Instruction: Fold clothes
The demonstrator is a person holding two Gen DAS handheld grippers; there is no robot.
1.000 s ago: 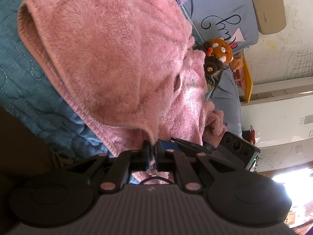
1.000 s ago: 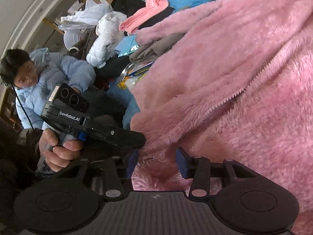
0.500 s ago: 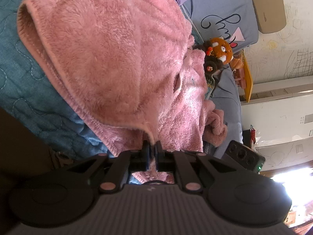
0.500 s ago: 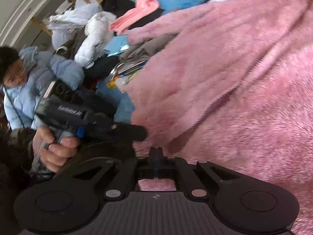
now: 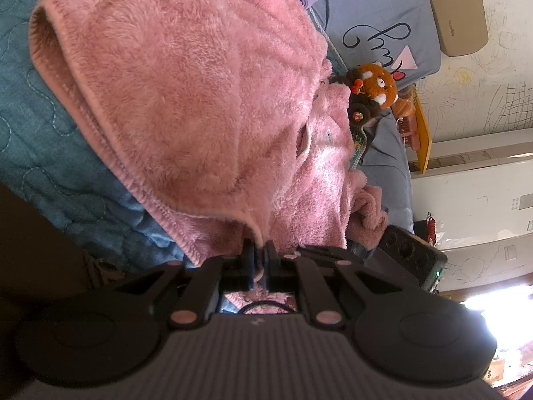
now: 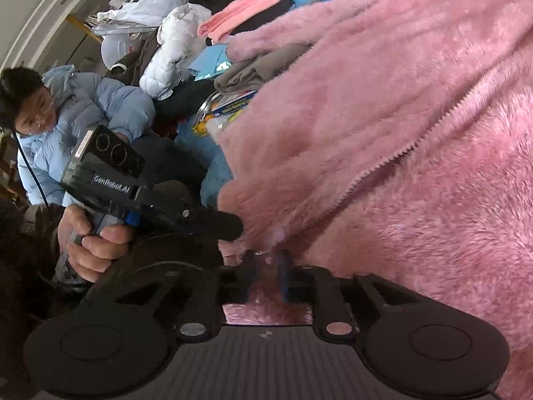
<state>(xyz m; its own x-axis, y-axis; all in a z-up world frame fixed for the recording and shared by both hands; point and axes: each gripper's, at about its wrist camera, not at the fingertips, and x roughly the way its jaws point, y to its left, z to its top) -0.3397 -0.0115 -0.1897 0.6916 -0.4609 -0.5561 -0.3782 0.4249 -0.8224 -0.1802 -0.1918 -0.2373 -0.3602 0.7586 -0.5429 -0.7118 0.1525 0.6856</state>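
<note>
The pink fleece jacket is what I am folding. It lies heaped on the quilted teal bedspread, filling the left wrist view from ten o'clock to the centre, with a doubled layer turned over so its stitched hem runs diagonally towards six o'clock. I read that overlap as a fold in the making, which is why I am keeping its corner pinched.

My left gripper is clenched on that hem corner, a sliver of pink pile squeezed between the pads. That grip keeps the folded edge taut so the layer cannot slump.

In the right wrist view the same jacket covers the whole right half, its zipper teeth slanting from two o'clock down to the centre. My right gripper sits at the zipper's lower end. Its jaws have just been opening and now stand part way apart, with fleece between them. The blur there stops me judging whether the pads press on it, so I cannot tell if that side is gripped or let go.

At nine o'clock in that view my left hand holds the other tool. Beyond, at eleven to twelve o'clock, lies a pile of other clothes. In the left wrist view, a plush toy sits at two o'clock, well clear.
</note>
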